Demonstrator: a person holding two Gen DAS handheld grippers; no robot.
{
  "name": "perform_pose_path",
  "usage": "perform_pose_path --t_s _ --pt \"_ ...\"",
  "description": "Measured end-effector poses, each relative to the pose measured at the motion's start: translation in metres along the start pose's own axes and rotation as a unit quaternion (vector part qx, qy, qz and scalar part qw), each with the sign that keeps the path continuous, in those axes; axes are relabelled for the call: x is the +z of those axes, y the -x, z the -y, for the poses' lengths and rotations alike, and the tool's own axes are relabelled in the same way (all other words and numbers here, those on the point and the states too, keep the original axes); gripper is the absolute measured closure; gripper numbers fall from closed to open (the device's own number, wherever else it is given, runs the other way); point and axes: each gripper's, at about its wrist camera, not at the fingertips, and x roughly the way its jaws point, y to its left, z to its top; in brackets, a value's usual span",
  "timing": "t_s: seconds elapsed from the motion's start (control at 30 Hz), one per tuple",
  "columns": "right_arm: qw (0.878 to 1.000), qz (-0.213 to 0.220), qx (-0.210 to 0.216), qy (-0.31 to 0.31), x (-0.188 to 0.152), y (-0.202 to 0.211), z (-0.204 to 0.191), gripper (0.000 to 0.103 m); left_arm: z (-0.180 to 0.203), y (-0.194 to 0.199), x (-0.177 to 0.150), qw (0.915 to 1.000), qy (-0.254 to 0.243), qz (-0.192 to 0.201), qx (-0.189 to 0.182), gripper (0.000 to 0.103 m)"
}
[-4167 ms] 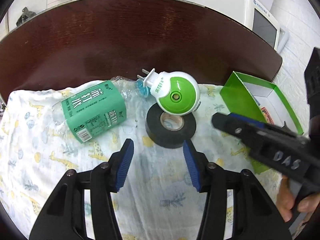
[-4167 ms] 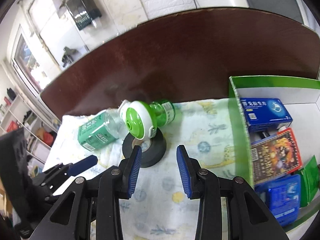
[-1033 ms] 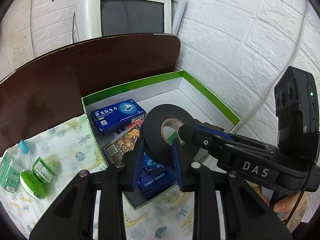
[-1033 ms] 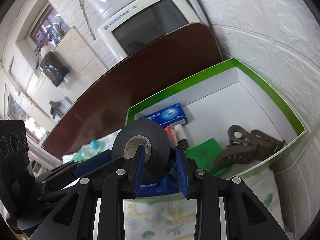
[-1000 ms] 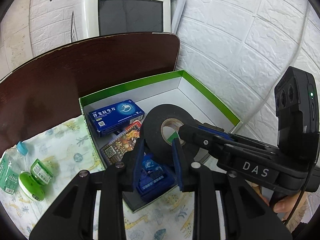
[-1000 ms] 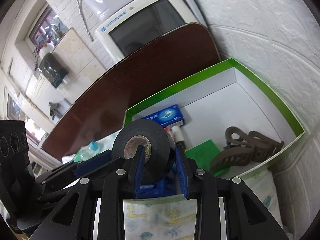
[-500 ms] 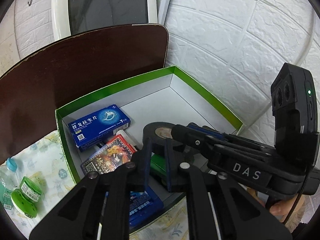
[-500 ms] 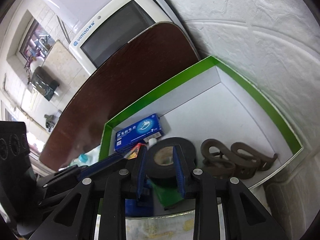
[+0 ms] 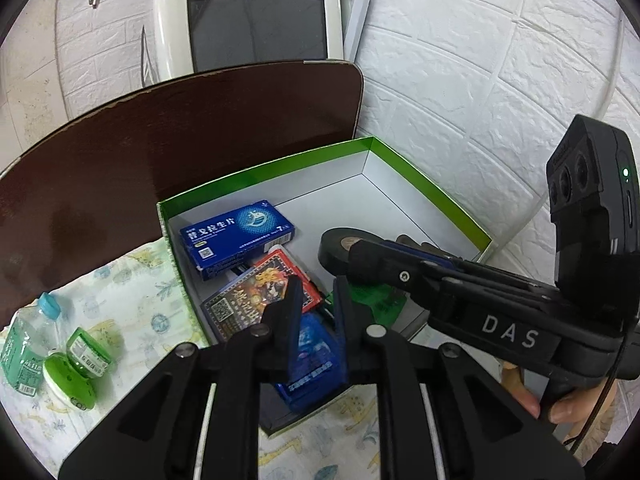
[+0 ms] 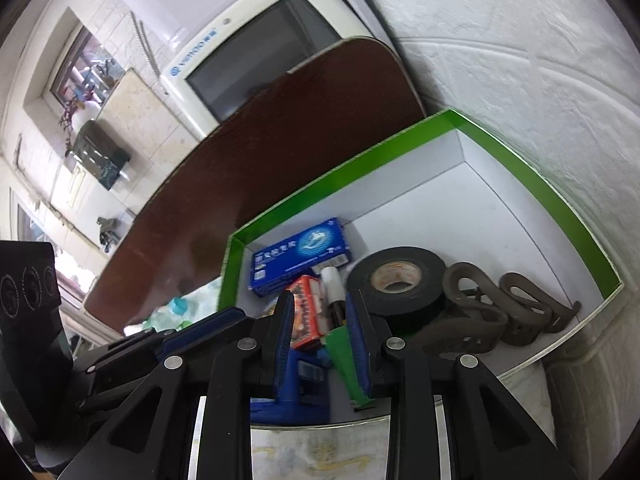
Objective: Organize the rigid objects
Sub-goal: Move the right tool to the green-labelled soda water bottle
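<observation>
A white embossed brick-pattern wall rises behind the dark reddish-brown wooden bench. A cream-cased appliance with a dark screen stands against it. Far left in the right wrist view, a bright window lights pale tiled walls.

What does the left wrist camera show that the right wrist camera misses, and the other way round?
Only the left view shows the green plug-in device lying on the patterned cloth, and a hand gripping the right tool. Only the right view shows the brown clips in the box's corner and a window far off. Both show the green box, the black tape roll resting inside it, the blue carton, the white screen and the brown tabletop.
</observation>
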Motion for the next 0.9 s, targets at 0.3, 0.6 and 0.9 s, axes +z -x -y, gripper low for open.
perform_pose_path --t_s 0.3,0.6,0.9 --pt "0.997 -0.015 0.039 0.059 -0.012 -0.007 -0.073 0.073 -0.069 0.063 -0.045 0.9941 0.067 0.045 0.073 0.062" --pt "0.986 -0.090 0.057 0.132 -0.058 -0.047 -0.159 0.073 -0.187 0.104 -0.124 0.9623 0.201 0.053 0.175 0.053" --pt "0.975 -0.133 0.058 0.171 -0.075 -0.105 -0.231 0.053 -0.254 0.110 -0.158 0.9441 0.263 0.060 0.189 0.043"
